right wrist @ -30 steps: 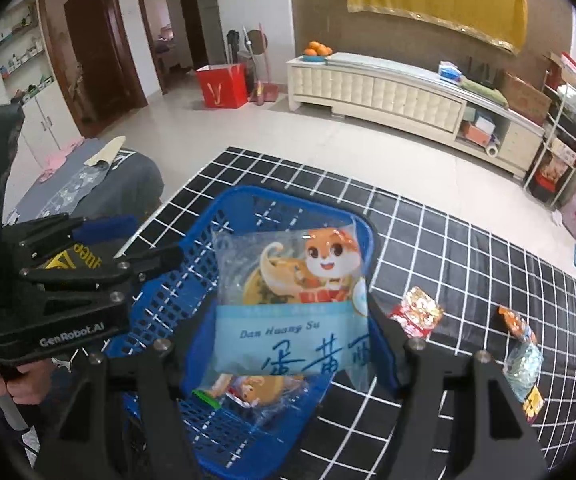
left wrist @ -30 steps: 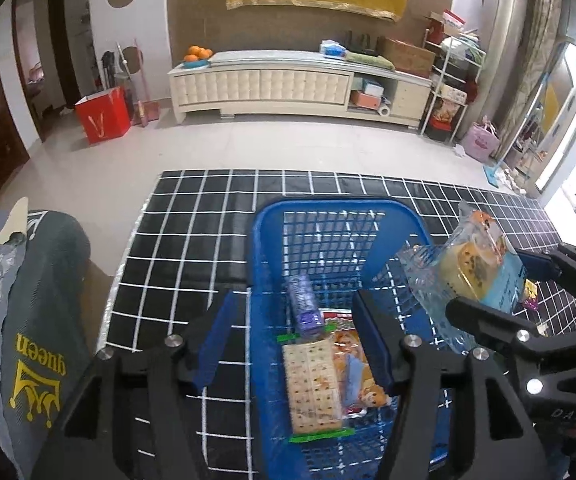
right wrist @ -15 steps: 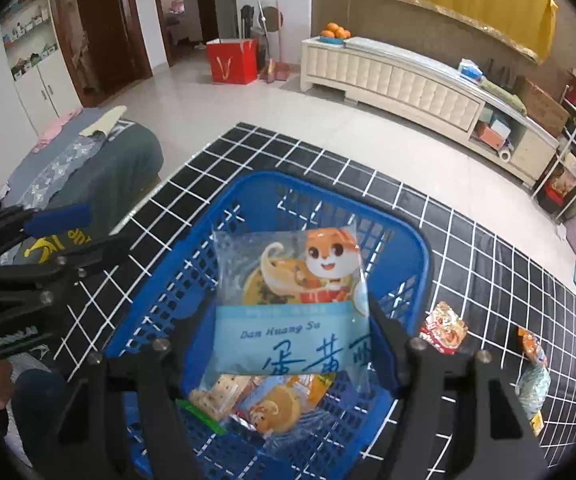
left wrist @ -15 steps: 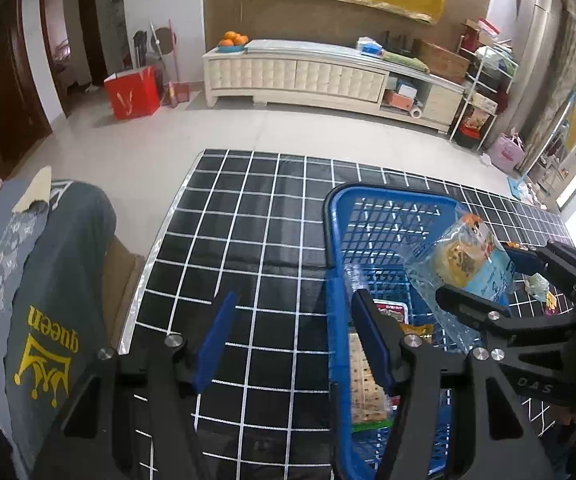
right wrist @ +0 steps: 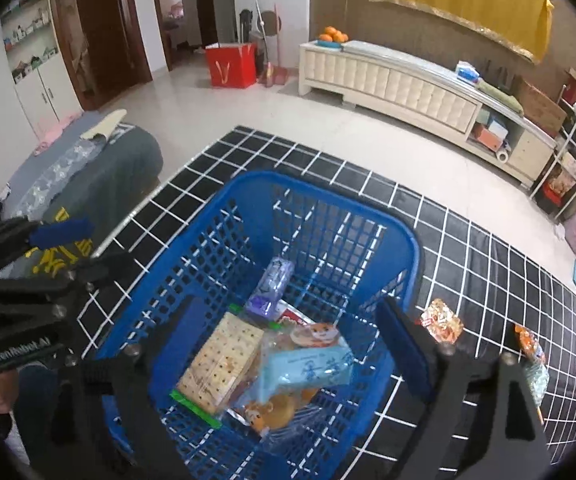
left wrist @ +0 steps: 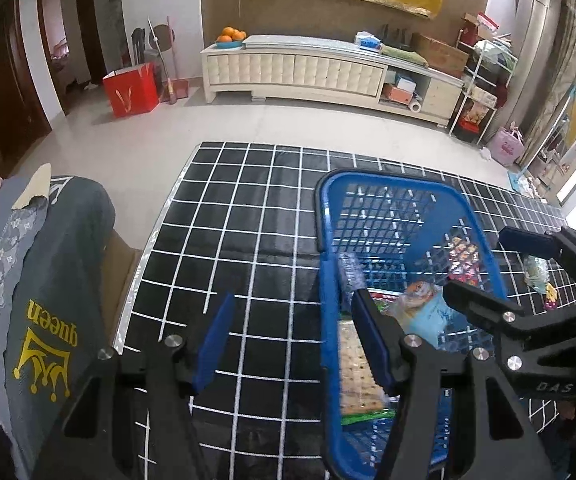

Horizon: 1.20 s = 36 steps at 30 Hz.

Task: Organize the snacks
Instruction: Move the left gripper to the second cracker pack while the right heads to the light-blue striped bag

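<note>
A blue mesh basket [right wrist: 410, 248] stands on the black grid mat [right wrist: 488, 280]. In it lie a light-blue snack packet [right wrist: 308, 364], a cracker packet [right wrist: 219, 364] and a purple packet [right wrist: 271, 284]. My right gripper [right wrist: 296, 336] hangs over the basket, its jaws opening, with the light-blue packet loose below them and touching neither pad. It also shows in the left wrist view as the right gripper [left wrist: 476, 262]. My left gripper [left wrist: 292, 340] is open and straddles the basket's left wall [left wrist: 328, 320] without pressing it.
Loose snacks [right wrist: 442, 318] and another packet [right wrist: 530, 344] lie on the mat right of the basket. A grey cloth printed "queen" [left wrist: 47, 320] covers something at the mat's left edge. Beyond the mat are tiled floor, a white cabinet [left wrist: 328, 72] and a red bag [left wrist: 131, 88].
The right gripper's jaws spread and the light-blue packet dropped from them into the basket. In the left wrist view the basket slid rightward, so the left gripper now straddles its left wall.
</note>
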### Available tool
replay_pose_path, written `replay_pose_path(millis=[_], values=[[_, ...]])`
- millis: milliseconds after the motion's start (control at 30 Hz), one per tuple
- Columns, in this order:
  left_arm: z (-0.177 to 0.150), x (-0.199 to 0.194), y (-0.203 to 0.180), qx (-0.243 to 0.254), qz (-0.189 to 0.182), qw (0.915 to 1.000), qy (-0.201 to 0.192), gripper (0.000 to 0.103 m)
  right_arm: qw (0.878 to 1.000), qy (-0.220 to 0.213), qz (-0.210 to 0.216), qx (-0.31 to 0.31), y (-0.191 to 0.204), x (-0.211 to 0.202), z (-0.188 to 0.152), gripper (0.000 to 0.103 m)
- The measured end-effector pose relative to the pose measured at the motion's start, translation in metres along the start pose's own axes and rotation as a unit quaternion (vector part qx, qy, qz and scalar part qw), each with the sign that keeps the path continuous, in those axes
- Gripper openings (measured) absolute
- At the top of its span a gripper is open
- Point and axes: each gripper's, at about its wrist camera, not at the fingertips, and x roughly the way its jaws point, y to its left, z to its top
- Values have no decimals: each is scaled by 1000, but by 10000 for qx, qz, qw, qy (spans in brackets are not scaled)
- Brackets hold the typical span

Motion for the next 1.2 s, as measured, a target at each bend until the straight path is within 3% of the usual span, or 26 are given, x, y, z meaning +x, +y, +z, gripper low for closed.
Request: replay_pose_path(millis=[300, 767, 1033, 1200], values=[[-6, -37, -40, 312, -153, 9992, -219, 58, 9993, -324, -139, 146, -16, -53, -17, 94], [-19, -81, -129, 784, -468, 9950, -416, 58, 9936, -654, -580, 711, -83, -137, -76, 94], [-25, -88, -194, 1063, -736, 9904, -495, 58, 9895, -618, -953, 899, -126, -172, -108, 95], [-31, -74, -245, 1341, -914, 9862, -341, 58, 9858, -517, -1173, 1083, -161, -183, -132, 95]])
